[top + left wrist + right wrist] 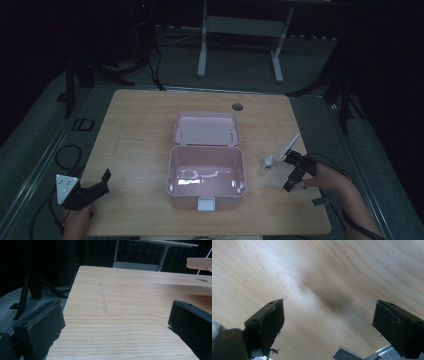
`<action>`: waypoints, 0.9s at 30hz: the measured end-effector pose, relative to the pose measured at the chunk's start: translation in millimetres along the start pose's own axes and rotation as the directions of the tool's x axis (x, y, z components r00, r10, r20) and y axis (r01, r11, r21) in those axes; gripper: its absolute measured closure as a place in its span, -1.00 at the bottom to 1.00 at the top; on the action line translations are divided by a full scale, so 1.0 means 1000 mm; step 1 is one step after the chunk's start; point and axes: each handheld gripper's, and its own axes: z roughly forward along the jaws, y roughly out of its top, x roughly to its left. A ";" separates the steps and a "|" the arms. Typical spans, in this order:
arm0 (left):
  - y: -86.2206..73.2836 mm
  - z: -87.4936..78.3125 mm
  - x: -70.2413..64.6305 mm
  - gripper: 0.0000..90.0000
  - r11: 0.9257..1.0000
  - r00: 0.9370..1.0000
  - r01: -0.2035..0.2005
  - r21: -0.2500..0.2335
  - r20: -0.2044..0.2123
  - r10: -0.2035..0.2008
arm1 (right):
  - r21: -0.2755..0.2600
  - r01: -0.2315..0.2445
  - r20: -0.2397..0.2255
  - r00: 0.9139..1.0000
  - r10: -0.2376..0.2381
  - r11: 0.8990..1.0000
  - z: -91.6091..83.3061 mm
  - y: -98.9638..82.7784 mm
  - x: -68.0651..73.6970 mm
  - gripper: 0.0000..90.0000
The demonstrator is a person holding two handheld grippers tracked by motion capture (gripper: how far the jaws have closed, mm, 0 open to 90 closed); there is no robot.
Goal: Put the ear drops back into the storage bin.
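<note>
While both lie apart, white dropper [270, 161] just beside open, empty right tool [294, 172]

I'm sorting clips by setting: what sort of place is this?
Probably a lab or recording studio, not a home: a bare wooden table holding an open pink box, dark tripod stands and cables around it, and a hand-held left gripper.

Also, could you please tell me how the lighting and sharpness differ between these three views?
High view: dim, with glare inside the pink box. Left gripper view: brighter, table grain sharp. Right gripper view: bright, table blurred, with a soft dark shadow between the open tongs.
</note>
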 end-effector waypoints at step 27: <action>0.000 0.000 0.000 -0.99 1.000 1.000 0.000 0.002 0.004 0.000 | -0.002 0.003 -0.013 1.000 -0.003 1.000 -0.005 0.060 -0.004 -0.59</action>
